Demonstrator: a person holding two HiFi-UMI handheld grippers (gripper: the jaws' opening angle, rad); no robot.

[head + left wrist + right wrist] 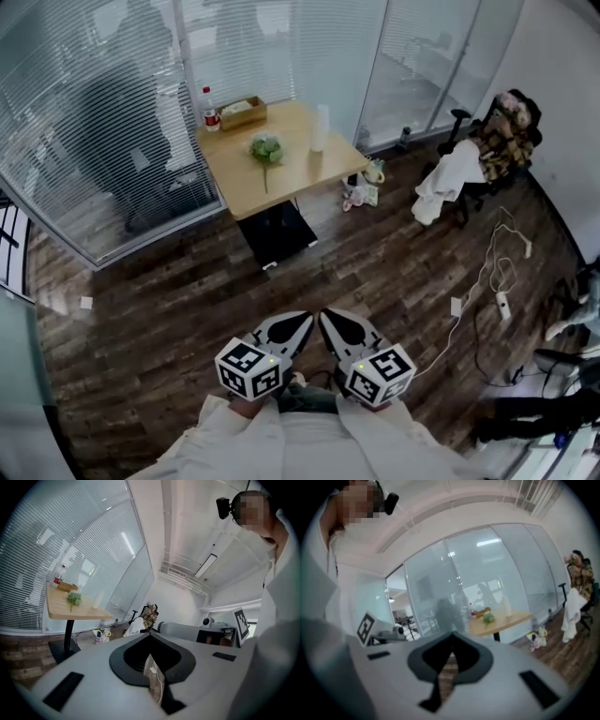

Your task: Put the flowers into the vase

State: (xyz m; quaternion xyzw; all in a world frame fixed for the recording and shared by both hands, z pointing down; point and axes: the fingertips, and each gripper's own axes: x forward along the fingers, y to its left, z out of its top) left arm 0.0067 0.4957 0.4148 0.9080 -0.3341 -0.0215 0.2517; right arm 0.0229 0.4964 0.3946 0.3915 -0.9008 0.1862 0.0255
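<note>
Two grippers sit close in front of the person's body, side by side above the dark wooden floor [150, 309], both aimed toward the light wooden table [246, 183] well across the room. From where I stand the left gripper [302, 322] has its jaws pressed together at the tips with nothing caught between them. The right gripper [330, 319] looks the same, its jaws meeting at the tips and empty. The flowers [266, 147] lie flat near the middle of the table, green head toward the far side and stem running toward the near edge. The white vase [320, 127] stands upright near the table's right edge, apart from the flowers. A red-capped bottle [208, 110] and a low tan box [243, 112] sit at the far corner by the glass wall. Off to the right, a chair [502, 141] is heaped with clothes.
</note>
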